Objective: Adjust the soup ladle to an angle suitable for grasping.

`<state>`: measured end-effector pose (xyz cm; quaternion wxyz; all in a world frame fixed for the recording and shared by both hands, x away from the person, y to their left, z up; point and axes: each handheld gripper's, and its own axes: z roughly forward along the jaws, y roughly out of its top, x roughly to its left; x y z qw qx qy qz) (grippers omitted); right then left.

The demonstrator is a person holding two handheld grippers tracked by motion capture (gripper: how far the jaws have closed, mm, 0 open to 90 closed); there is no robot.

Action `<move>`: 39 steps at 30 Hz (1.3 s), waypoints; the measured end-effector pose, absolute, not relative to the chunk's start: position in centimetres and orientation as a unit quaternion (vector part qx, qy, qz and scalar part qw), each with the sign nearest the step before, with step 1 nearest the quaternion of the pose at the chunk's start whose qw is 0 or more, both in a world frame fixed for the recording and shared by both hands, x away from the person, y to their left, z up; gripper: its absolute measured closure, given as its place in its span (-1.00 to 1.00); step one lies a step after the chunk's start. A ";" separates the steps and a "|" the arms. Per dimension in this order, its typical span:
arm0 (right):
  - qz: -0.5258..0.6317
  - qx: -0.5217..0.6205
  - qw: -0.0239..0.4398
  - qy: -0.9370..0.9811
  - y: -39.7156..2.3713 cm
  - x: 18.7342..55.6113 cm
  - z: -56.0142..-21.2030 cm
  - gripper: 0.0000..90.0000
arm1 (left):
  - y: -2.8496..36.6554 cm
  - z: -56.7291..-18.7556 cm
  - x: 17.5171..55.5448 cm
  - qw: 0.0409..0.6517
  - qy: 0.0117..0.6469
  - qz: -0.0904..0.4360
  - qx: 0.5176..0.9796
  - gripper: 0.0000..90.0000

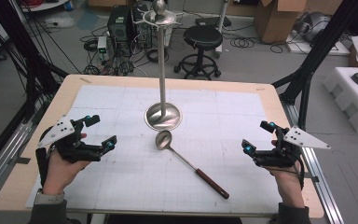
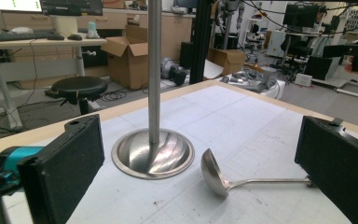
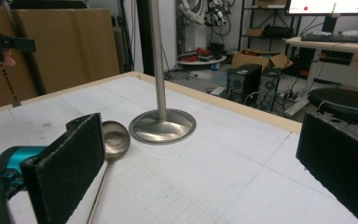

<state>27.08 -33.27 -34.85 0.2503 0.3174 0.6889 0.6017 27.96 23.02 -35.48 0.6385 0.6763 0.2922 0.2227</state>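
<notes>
White gridded matting covers the bench (image 1: 37,186); no readable writing shows on it. At its middle a ladle (image 1: 186,163) lies just beside the steel stand (image 1: 162,116). Left hand-held gripper (image 1: 100,132) and right hand-held gripper (image 1: 256,136) gape wide, empty, well apart.

Your ladle (image 1: 163,139) had a shiny silver bowl and shaft, ending in a dark reddish-brown handle with a black tip. The stand (image 1: 162,116) was the same polished silver, its round base mirroring streaks of light and dark. The worktop (image 1: 270,95) showed a pale wood edge, and the mat (image 1: 121,107) over it was white with a faint grey grid and a few dark specks. Your left gripper (image 1: 99,133) and right gripper (image 1: 257,137) were black with teal accents; their fingers (image 2: 63,170) carried matte black pads, and each bore a grey plate dotted with small dark holes.
</notes>
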 end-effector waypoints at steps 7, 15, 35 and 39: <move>0.598 0.316 0.242 0.695 -32.8 27.2 -35.2 -1.00 | 22.7 -35.6 28.1 0.636 0.291 0.218 0.680 -0.96; 0.603 0.306 0.232 0.699 -32.5 27.0 -35.3 -0.25 | 22.8 -35.5 27.7 0.641 0.282 0.226 0.677 -0.96; 0.586 0.275 0.179 0.742 -28.0 27.3 -37.4 0.99 | 22.8 -35.4 27.4 0.635 0.281 0.223 0.685 -0.96; 0.575 0.259 0.156 0.761 -26.2 28.4 -37.9 0.99 | 22.8 -35.5 27.4 0.634 0.280 0.222 0.686 -0.96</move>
